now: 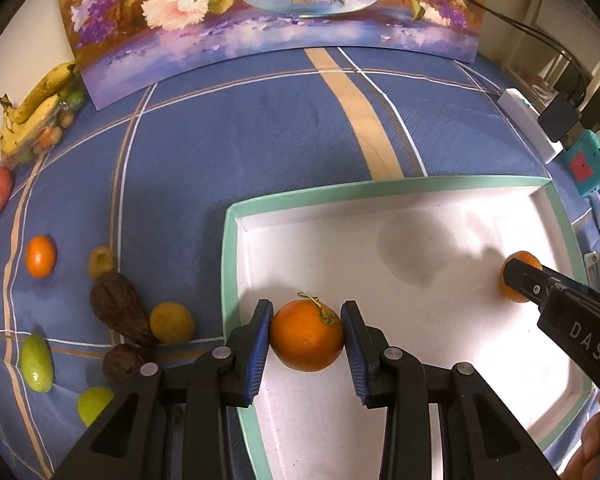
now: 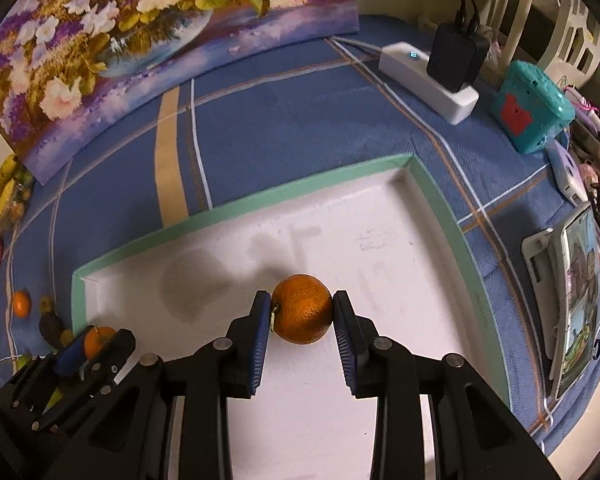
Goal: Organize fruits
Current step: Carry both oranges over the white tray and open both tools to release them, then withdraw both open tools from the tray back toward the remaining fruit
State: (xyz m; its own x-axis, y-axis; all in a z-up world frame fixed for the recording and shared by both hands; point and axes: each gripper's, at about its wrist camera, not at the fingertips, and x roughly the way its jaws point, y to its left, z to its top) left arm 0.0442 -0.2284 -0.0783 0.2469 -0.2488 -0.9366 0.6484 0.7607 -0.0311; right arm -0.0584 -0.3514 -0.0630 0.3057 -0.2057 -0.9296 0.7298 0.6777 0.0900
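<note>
L gripper (image 1: 306, 334) pads clamped on stemmed orange (image 1: 306, 336), centred btwn fingers, over white tray (image 1: 440, 216). R gripper (image 2: 302, 316) same, pinching 2nd orange (image 2: 302, 308), I see.

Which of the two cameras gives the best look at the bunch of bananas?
The left wrist view: the bananas lie at the far left edge of the blue cloth beside the flower painting, with both fruits and the stalk visible. The right wrist view shows them smaller and squeezed against the picture's edge.
</note>
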